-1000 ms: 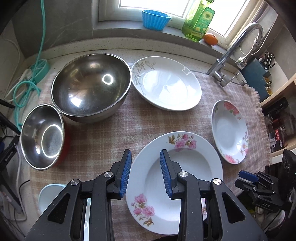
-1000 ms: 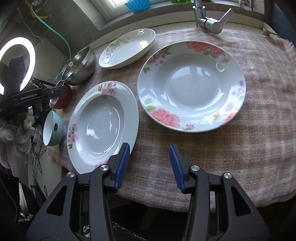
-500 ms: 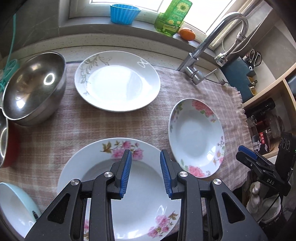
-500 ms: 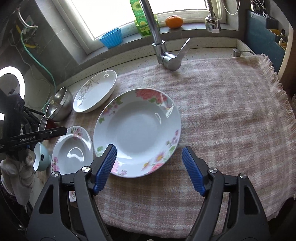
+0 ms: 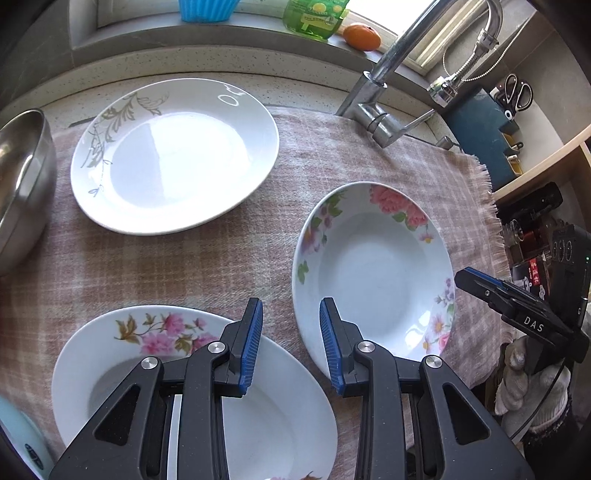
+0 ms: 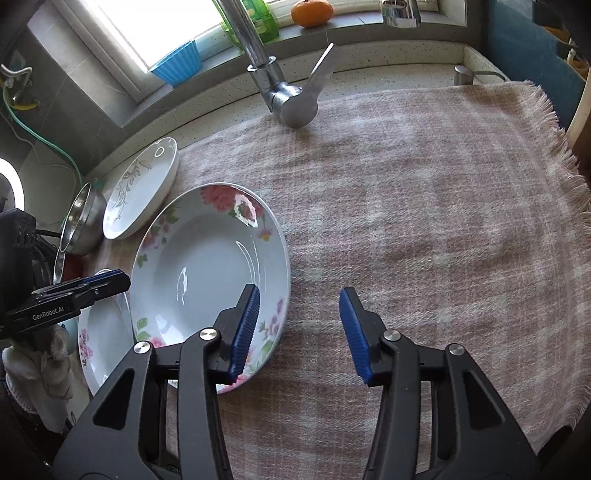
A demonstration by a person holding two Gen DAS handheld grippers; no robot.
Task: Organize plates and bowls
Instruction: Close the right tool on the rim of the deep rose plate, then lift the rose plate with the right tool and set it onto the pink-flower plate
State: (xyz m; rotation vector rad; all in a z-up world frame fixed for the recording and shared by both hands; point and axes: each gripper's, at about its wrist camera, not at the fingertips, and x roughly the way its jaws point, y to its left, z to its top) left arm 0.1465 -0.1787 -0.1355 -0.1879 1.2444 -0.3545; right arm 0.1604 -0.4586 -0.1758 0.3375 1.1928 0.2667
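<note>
Since a second ago my left gripper [image 5: 291,341] has swung rightward, so the steel bowls have slid almost out of its view and only the large steel bowl [image 5: 22,184] shows at the left edge; my right gripper [image 6: 299,330] has pulled back and opened wider over the cloth. Nearest on the left view, the left gripper's blue pads stand moderately apart, holding nothing, its left pad over the pink-flowered plate [image 5: 110,354] and its right pad over the near rim of the rose-patterned deep plate [image 5: 373,273]; whether either pad touches china I cannot tell. On the right view, the right gripper's pads are wide apart and empty, the left pad [image 6: 245,328] over that deep plate's near rim, the right pad over bare plaid cloth [image 6: 424,206]. The deep plate lies upright on the cloth, white with red roses and green leaves round its rim; the pink-flowered plate sits just beside it, the two rims very close. Farther back the white plate with the grey leaf sprig [image 5: 173,155] rests flat, just beside the steel bowl; beyond stand the chrome faucet [image 5: 384,92], a blue ribbed cup [image 6: 177,62], a green bottle [image 5: 314,18] and an orange [image 5: 362,36] on the sill.
</note>
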